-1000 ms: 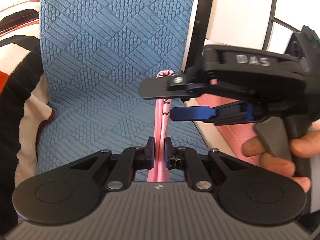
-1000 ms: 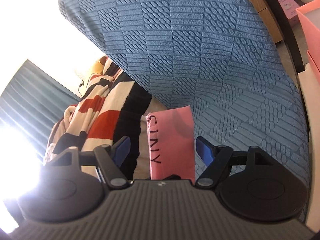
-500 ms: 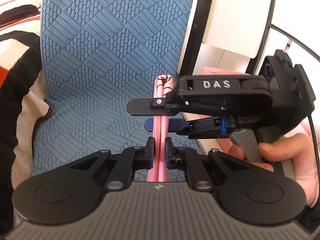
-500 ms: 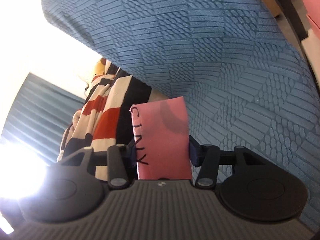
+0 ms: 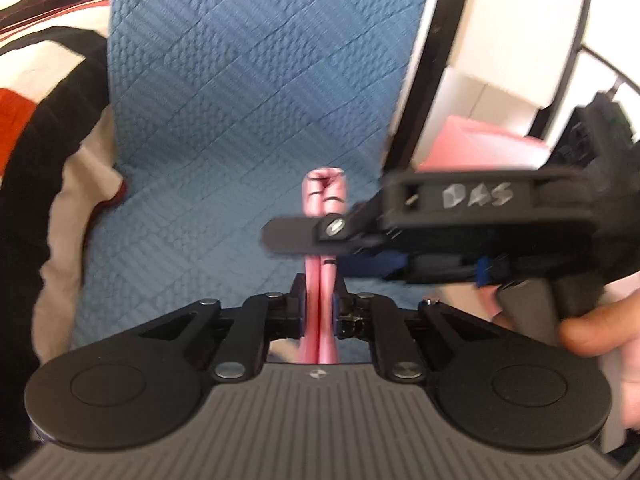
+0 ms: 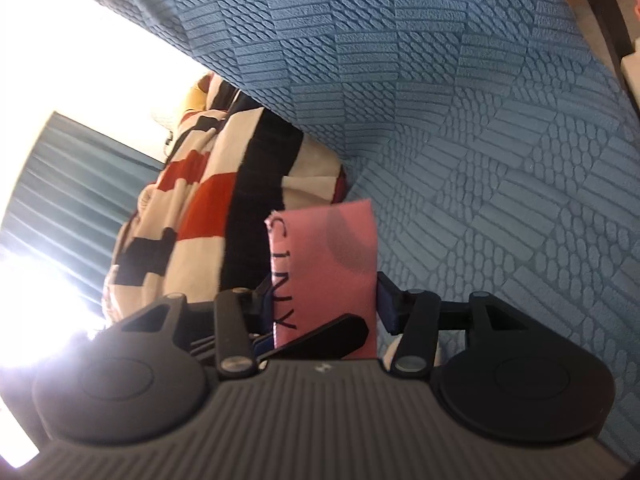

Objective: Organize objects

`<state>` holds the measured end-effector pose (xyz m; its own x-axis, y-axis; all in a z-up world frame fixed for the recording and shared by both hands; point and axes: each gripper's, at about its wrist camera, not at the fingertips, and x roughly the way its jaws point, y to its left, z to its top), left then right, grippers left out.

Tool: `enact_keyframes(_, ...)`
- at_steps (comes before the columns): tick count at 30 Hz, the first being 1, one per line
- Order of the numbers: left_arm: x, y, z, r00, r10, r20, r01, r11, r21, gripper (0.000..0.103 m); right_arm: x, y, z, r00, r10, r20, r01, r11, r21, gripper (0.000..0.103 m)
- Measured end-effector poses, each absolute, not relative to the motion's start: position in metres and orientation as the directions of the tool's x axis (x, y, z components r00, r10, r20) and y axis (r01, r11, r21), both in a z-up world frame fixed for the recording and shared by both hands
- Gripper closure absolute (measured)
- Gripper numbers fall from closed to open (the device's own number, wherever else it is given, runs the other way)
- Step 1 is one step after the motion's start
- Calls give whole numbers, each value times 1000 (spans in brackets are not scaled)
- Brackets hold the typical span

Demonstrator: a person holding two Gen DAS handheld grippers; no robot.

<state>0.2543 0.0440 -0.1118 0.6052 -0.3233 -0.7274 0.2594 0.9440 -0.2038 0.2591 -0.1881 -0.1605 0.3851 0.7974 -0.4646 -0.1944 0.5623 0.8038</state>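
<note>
A blue quilted bedspread with a raised pattern of ribbed and pebbled squares fills the background of both views, covering a bed.

Nearest in the left wrist view, the left hand-held gripper is clamped tight on a pink folded pouch, which stands edge-on between its pads and rises upright above them, its top edge printed with dark marks. Just beyond, the right hand-held gripper reaches in from the right side of the picture, its black upper finger crossing in front of the pouch and its blue-padded finger on the pouch's other side. A person's hand grips its handle at the right edge. Behind that gripper lies a pink box, and further off a black frame with white panels.

In the right wrist view the pouch shows its broad pink face, with dark lettering down its left edge, standing between the right gripper's blue pads. The pads sit right at its two side edges and the jaws are opening; I cannot tell whether they press on it. A finger of the left gripper crosses the pouch's lower part.

Left of the bedspread lies a striped blanket in cream, red and black. Farthest off hangs a blue-grey curtain beside bright window glare.
</note>
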Motion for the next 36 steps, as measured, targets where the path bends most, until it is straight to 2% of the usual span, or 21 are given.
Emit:
enact_keyframes(4,258,55,-116,604,-284,-745,200,958,-204,90,259,-202,-156,428,794,-432,-175,542,822,35)
enact_keyframes(9,263,65,-120,605,-233,-761,138,972,-188,90,261,-216,-155,474,751,-460,-139,580,803,33)
enact_keyframes(16,268,76,-122,616,-160,-772,67,986,-151,90,257,-191,-157,425,661,-619,-225,739,635,34)
enact_keyframes(28,275,86,-122,624,-110,-774,16,992,-129,90,247,-135,-188,321,561,-763,-431,804,410,66)
enact_keyframes(36,277,87,-123,621,-102,-777,-2,991,-132,90,236,-116,-194,314,513,-799,-526,794,304,72)
